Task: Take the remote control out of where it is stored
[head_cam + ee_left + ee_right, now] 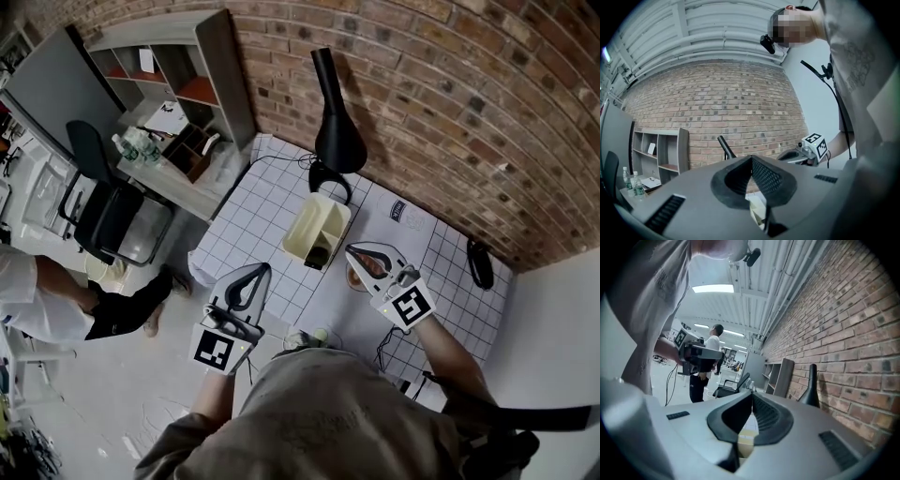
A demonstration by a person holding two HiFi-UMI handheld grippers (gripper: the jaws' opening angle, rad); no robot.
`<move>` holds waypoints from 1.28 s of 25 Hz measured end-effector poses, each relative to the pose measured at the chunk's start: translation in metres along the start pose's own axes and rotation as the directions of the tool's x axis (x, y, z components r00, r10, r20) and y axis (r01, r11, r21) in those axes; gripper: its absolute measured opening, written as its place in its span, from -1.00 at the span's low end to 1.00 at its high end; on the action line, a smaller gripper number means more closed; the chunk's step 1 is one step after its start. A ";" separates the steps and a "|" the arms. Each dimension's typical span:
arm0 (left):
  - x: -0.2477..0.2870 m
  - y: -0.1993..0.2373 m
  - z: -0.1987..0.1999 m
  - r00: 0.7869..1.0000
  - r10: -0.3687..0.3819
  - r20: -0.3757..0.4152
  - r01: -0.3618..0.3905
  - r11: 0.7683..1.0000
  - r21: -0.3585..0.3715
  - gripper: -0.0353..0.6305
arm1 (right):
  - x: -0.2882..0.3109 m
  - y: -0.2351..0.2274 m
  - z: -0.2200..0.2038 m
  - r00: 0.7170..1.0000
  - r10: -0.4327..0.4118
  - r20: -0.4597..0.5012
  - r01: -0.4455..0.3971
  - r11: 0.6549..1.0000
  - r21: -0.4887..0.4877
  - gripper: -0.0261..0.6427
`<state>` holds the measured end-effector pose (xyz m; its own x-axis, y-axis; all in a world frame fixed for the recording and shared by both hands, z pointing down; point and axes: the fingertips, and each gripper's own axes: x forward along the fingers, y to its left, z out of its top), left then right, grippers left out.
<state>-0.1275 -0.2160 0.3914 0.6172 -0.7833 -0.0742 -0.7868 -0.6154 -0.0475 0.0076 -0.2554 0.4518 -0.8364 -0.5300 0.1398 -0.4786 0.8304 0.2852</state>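
A cream storage box [317,225] with a divider stands in the middle of the grid-patterned table [272,187]. A dark remote control [320,253] sticks up in its near compartment. My left gripper [263,270] hovers at the table's near-left edge, left of the box, jaws shut and empty. My right gripper [351,250] is just right of the box's near corner, shut with nothing in it. Through the closed jaws the box shows low in the left gripper view [757,206] and in the right gripper view [746,441].
A black lamp [336,122] stands behind the box against the brick wall. A black oblong object [479,263] lies at the table's right end. Left of the table are a shelf unit [178,84], an office chair [103,202] and a standing person [37,300].
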 end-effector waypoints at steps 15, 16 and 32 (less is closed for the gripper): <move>-0.008 0.002 -0.015 1.000 0.004 -0.025 -0.005 0.999 -0.032 -0.88 | 0.073 0.053 -0.095 0.931 0.243 -0.274 -0.218 0.969 0.118 -0.57; -0.008 0.002 -0.017 1.000 0.004 -0.025 -0.005 0.999 -0.035 -0.88 | 0.076 0.060 -0.105 0.913 0.261 -0.314 -0.235 0.965 0.121 -0.51; -0.014 0.003 -0.028 0.999 0.008 -0.035 -0.010 0.998 -0.060 -0.88 | 0.102 0.083 -0.229 0.660 0.144 -0.738 -0.294 0.953 -0.077 -0.34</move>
<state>-0.1384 -0.2092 0.4203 0.6105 -0.7910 -0.0395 -0.7913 -0.6113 0.0130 -0.0562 -0.2799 0.7073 -0.4236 -0.3563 0.8328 -0.1892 0.9339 0.3033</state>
